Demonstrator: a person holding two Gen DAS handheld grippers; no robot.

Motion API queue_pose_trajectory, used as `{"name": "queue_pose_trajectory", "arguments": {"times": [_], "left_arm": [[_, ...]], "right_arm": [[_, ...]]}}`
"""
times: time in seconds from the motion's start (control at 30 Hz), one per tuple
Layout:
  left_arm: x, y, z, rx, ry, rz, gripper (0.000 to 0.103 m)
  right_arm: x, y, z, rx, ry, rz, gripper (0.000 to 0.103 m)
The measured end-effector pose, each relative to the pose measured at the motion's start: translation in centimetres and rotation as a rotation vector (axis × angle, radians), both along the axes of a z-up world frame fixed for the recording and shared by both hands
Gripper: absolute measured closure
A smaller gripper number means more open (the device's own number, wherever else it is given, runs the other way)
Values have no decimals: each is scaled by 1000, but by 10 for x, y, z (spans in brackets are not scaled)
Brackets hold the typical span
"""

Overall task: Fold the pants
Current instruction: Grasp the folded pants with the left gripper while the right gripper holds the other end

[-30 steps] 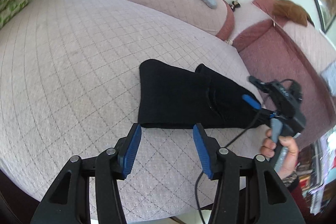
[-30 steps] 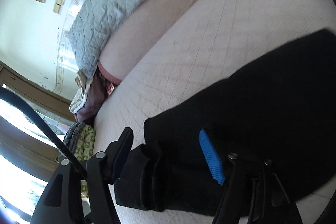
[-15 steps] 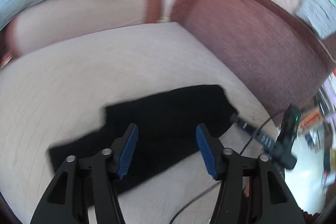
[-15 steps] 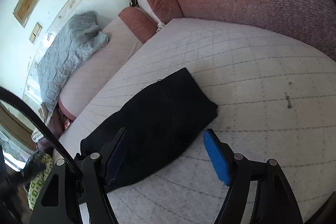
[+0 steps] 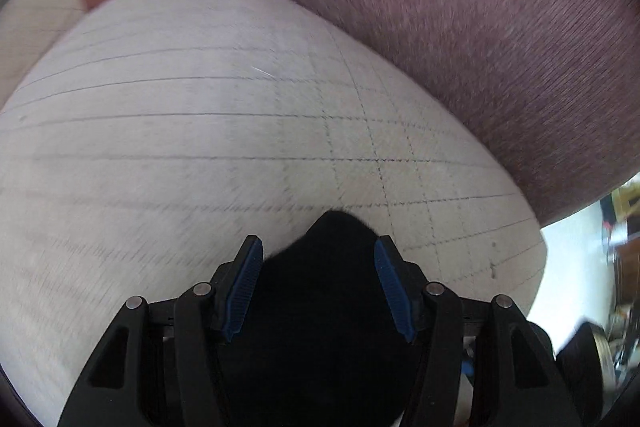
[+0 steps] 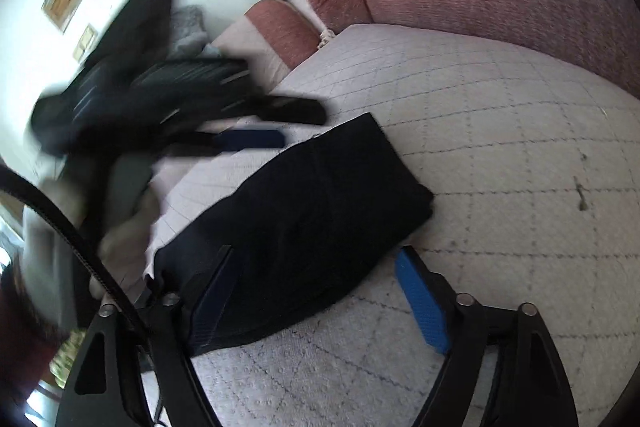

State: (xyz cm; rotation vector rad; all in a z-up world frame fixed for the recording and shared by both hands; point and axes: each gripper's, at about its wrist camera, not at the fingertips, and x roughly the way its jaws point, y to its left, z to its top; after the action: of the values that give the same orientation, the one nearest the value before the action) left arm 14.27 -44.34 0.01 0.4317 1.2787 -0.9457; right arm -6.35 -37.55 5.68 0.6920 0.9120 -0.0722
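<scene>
The left tool, jaws apart, straddles one end of the black pants, apparently lined up to pinch that end; no grip is made yet. The right tool also stands apart, one blue pad over the cloth and the other beside it. The pants lie in a compact bundle on the quilted sofa seat, flat so they can be doubled over. Beyond rises the maroon backrest
</scene>
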Motion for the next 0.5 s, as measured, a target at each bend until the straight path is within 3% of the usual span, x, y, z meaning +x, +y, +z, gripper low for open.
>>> {"name": "queue_pose_trajectory", "arguments": {"times": [0.17, 0.2, 0.23, 0.27, 0.33, 0.37, 0.4, 0.5], "left_arm": [[-12, -21, -17, 66, 17, -88, 46], [-17, -23, -16, 74, -9, -103, 62], [-20, -23, -14, 79, -21, -113, 87], [-22, -22, -12, 75, -24, -114, 93], [-26, -13, 0, 40, -37, -99, 95], [-27, -8, 6, 23, -40, -91, 95], [-28, 1, 17, -10, -43, -73, 96], [-39, 24, 49, -86, -63, -40, 96]], "right_arm": [[6, 4, -3, 8, -9, 19, 10], [6, 2, -4, 25, -14, 15, 10], [6, 1, -4, 31, -17, 10, 11], [6, 0, -4, 28, -14, 1, 17], [4, -5, -7, 48, -2, -31, 45], [1, -12, -10, 86, -1, -52, 70], [-2, -19, -13, 138, -2, -73, 80], [-7, -35, -16, 285, -36, -106, 85]]}}
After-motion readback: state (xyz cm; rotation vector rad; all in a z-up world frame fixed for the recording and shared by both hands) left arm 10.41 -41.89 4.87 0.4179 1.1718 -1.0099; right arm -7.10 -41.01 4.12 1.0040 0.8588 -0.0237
